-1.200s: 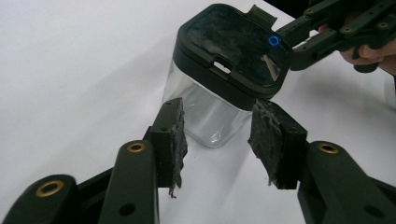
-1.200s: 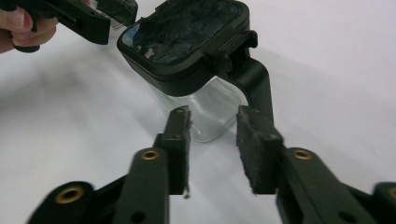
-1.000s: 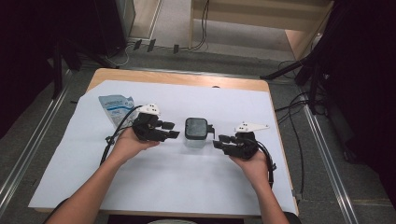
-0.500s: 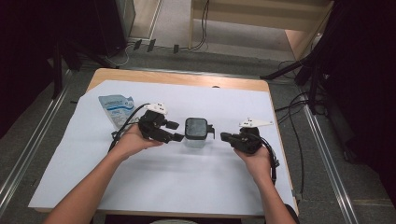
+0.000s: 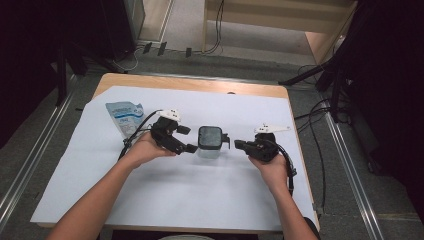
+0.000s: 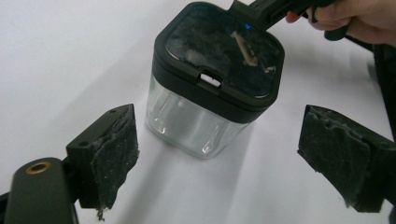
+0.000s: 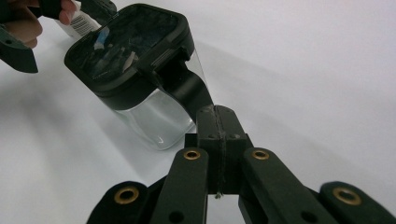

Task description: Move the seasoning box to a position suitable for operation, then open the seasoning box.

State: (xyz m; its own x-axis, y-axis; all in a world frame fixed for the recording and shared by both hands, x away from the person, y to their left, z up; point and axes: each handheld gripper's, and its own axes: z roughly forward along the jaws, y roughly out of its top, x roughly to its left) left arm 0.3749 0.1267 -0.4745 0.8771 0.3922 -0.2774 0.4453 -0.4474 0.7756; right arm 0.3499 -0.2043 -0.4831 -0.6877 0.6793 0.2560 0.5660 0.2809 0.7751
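A clear square container (image 5: 210,142) with a black lid stands upright at the middle of the white sheet. My left gripper (image 5: 187,139) is just to its left. Its jaws have just been opening and now stand wide. In the left gripper view the container (image 6: 212,98) sits ahead of the left gripper (image 6: 224,151), between the pads (image 6: 116,149) and clear of both. My right gripper (image 5: 238,145) comes from the container's right. In the right gripper view the right gripper (image 7: 218,116) is shut on a black strap (image 7: 189,91) that hangs from the container lid (image 7: 130,44).
A blue and white pouch (image 5: 125,116) lies flat at the back left of the white sheet (image 5: 200,200). The sheet covers most of the wooden table (image 5: 200,84). Cables trail from both grippers over the sheet.
The left gripper's jaws have spread wide beside the container. The right gripper's jaws have closed together on the lid's strap. Both hands stay nearly in place.
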